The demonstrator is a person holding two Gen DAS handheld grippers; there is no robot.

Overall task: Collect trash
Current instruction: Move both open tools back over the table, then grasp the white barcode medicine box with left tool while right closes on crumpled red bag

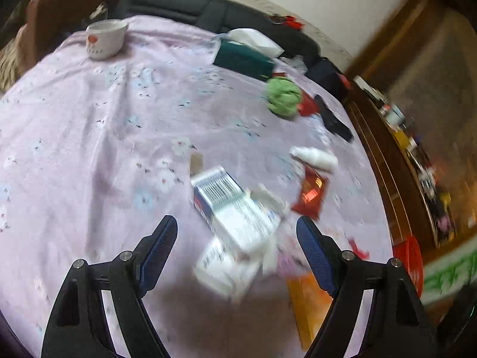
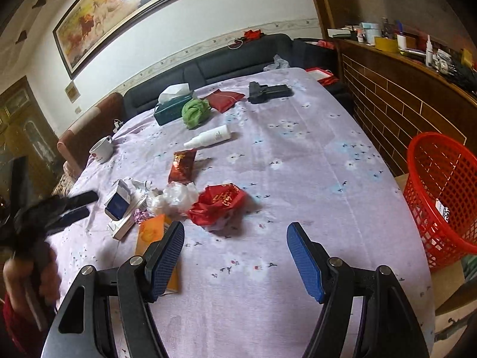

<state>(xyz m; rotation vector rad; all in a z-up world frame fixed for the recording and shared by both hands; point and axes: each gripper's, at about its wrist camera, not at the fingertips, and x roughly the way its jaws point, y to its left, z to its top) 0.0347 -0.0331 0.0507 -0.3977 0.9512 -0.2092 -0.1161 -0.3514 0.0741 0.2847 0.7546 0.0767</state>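
My left gripper (image 1: 237, 232) is open above a white and blue carton (image 1: 229, 205), which lies between the jaws on the lilac tablecloth; it also shows in the right wrist view (image 2: 119, 200). A second white box (image 1: 223, 265) lies under it. My right gripper (image 2: 235, 238) is open and empty over bare cloth. Ahead of it lie a crumpled red wrapper (image 2: 217, 204), crumpled clear plastic (image 2: 176, 197), a red snack packet (image 2: 182, 165) and an orange packet (image 2: 152, 231). The left gripper appears blurred at the left of the right wrist view (image 2: 70, 208).
A red mesh basket (image 2: 441, 194) stands off the table's right side. On the table: white spray bottle (image 2: 210, 137), green cloth ball (image 2: 193, 112), tissue box (image 2: 171, 106), white mug (image 2: 101, 149), black toy pistol (image 2: 268, 91), red pouch (image 2: 223, 98). A dark sofa runs behind.
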